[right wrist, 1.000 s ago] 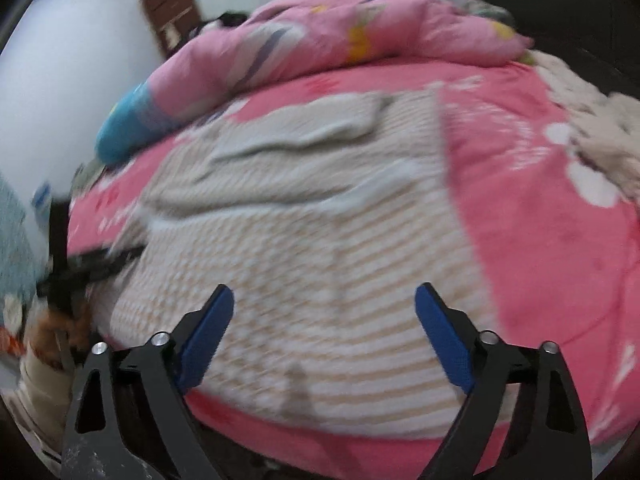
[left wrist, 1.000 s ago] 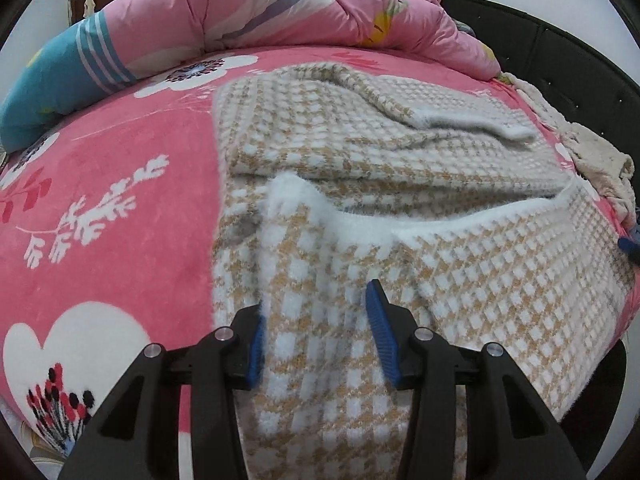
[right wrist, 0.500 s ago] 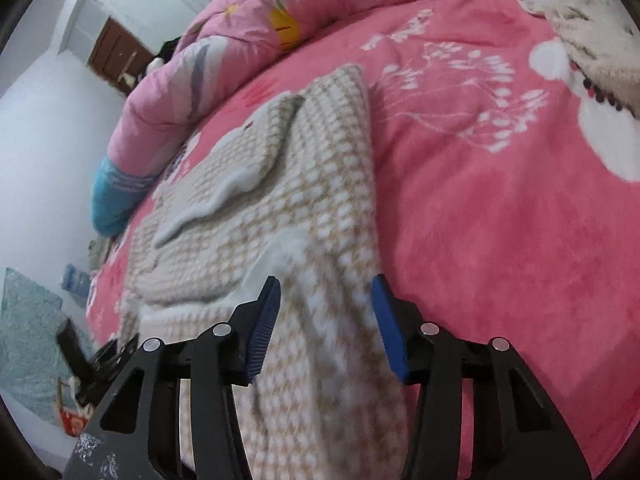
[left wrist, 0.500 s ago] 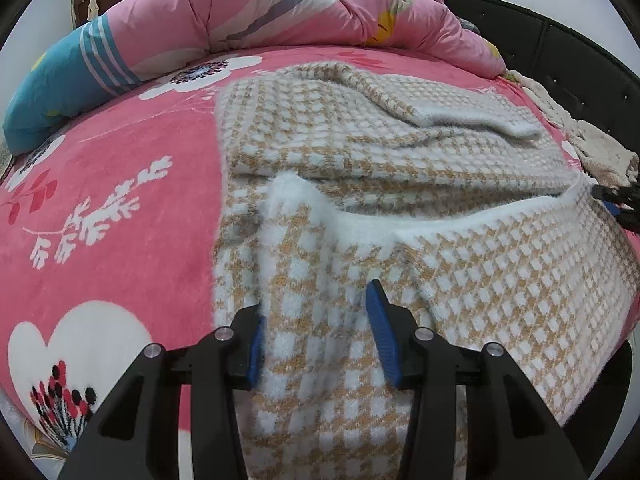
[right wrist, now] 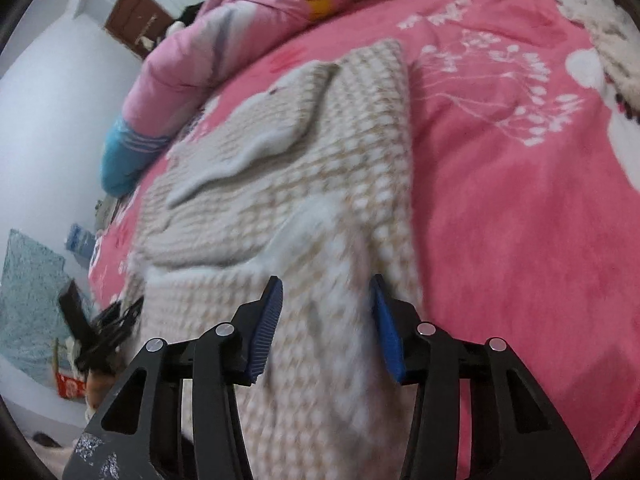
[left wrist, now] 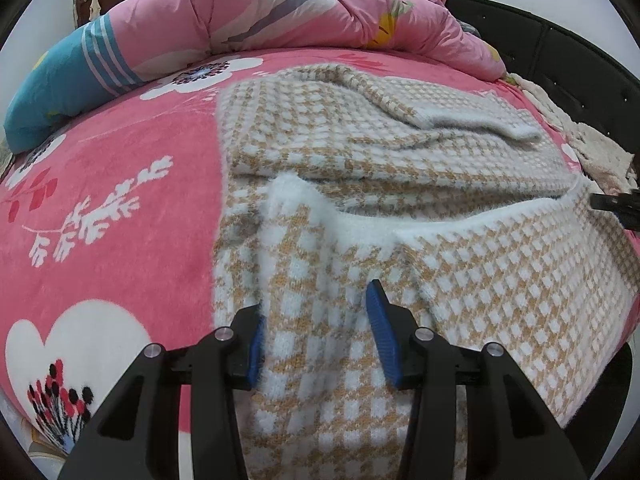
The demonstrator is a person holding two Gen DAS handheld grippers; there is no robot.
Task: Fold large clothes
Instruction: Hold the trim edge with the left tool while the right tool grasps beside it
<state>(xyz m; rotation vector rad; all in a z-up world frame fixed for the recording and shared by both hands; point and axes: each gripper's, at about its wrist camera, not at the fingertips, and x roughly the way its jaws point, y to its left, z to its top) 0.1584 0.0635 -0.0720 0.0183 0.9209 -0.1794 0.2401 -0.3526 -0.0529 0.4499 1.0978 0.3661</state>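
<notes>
A large beige-and-white houndstooth sweater (left wrist: 400, 152) lies on the pink bed, its near hem folded up toward the middle. My left gripper (left wrist: 316, 328) is shut on the folded hem's left part, cloth bunched between its blue pads. My right gripper (right wrist: 326, 322) holds the hem's right part (right wrist: 320, 320) between its pads; it also shows at the right edge of the left wrist view (left wrist: 618, 206). A sleeve (right wrist: 256, 136) lies folded across the sweater's body.
A pink floral blanket (left wrist: 100, 220) covers the bed. A rolled pink and blue duvet (left wrist: 240, 28) lies along the far side. A cream fleece cloth (left wrist: 592, 148) lies by the black headboard (left wrist: 560, 52). The left gripper shows in the right wrist view (right wrist: 100, 320).
My right gripper swung from wide open over the sweater's front to the right hem and closed on it. My left gripper stayed shut on the left hem.
</notes>
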